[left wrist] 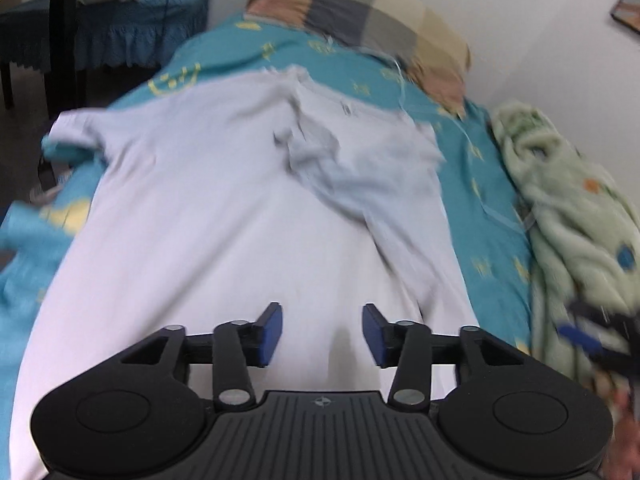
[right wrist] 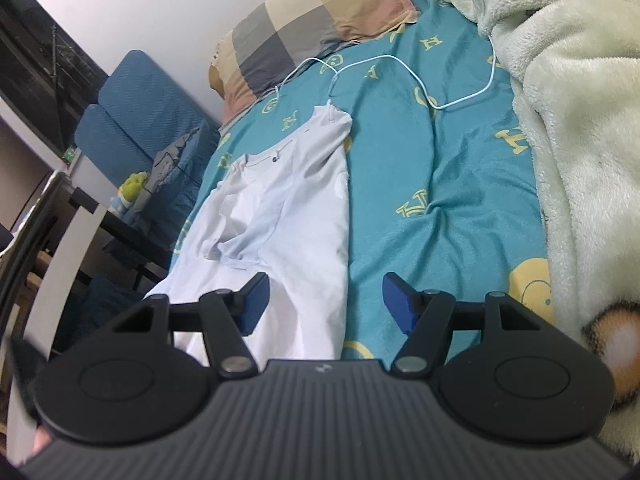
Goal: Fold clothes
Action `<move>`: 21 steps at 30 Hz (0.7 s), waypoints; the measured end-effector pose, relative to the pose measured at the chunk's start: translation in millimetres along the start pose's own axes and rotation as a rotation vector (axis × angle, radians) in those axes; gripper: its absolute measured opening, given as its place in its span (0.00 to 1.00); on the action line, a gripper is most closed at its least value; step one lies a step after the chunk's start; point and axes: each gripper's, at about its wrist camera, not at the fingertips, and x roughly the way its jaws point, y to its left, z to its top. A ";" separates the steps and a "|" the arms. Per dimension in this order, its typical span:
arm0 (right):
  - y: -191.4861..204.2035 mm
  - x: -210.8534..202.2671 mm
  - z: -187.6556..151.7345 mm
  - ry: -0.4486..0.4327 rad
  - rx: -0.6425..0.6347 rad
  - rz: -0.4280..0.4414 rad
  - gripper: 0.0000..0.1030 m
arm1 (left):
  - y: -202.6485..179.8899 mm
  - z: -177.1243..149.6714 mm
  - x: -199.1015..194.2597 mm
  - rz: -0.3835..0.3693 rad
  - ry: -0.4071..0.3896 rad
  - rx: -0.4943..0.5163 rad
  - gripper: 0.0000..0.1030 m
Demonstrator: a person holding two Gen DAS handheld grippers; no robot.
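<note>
Lying on bed (right wrist: 400, 152), white shirt (left wrist: 224, 216) has right side turned in, left sleeve out; left tool (left wrist: 322, 334), right tool (right wrist: 325, 300) both agape, empty. Judged mid-fold.

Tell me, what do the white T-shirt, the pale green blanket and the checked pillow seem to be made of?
White T-shirt: thin, matte knit, probably cotton; it lies in soft creases. Pale green blanket: thick fleece or plush, judging by its fuzzy, tufted pile. Checked pillow: smooth woven cover, likely cotton, over a soft filling.
</note>
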 end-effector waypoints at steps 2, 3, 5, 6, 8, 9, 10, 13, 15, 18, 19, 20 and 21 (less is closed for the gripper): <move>5.6 -7.5 -2.9 -0.010 -0.022 0.001 0.64 | -2.3 -25.3 -19.4 -0.024 0.043 0.016 0.56; 8.6 -11.2 -4.5 -0.015 -0.035 -0.001 0.64 | -3.5 -37.9 -29.1 -0.036 0.064 0.024 0.56; 13.2 -18.7 -8.2 -0.024 -0.055 -0.004 0.64 | -4.9 -63.7 -43.6 -0.047 0.109 0.039 0.56; 14.9 -21.9 -9.9 -0.027 -0.062 -0.005 0.64 | -4.4 -75.2 -43.5 -0.036 0.131 0.045 0.56; 17.2 -26.5 -13.2 -0.031 -0.076 -0.008 0.64 | -4.0 -86.8 -42.3 -0.021 0.157 0.059 0.56; 17.9 -26.9 -14.8 -0.030 -0.082 -0.012 0.64 | -3.9 -91.5 -41.8 -0.014 0.168 0.065 0.56; 18.3 -25.1 -16.4 -0.025 -0.088 -0.017 0.64 | -3.7 -96.3 -41.3 -0.008 0.179 0.072 0.56; 19.7 -19.9 -21.4 -0.009 -0.106 -0.034 0.64 | -3.7 -101.4 -44.4 -0.037 0.222 0.057 0.47; 20.3 -15.7 -24.6 0.004 -0.116 -0.044 0.64 | -5.7 -105.9 -45.5 -0.052 0.265 0.064 0.42; 20.5 -6.7 -29.3 0.034 -0.122 -0.046 0.64 | -7.2 -110.7 -50.7 -0.070 0.304 0.067 0.26; 20.9 -4.1 -30.9 0.043 -0.123 -0.045 0.64 | -7.3 -111.8 -53.6 -0.075 0.310 0.066 0.17; 21.5 -1.8 -32.5 0.051 -0.126 -0.045 0.64 | -7.3 -112.8 -56.4 -0.080 0.316 0.066 0.01; 22.7 -0.4 -34.1 0.056 -0.131 -0.044 0.64 | -7.3 -113.8 -59.3 -0.085 0.322 0.065 0.01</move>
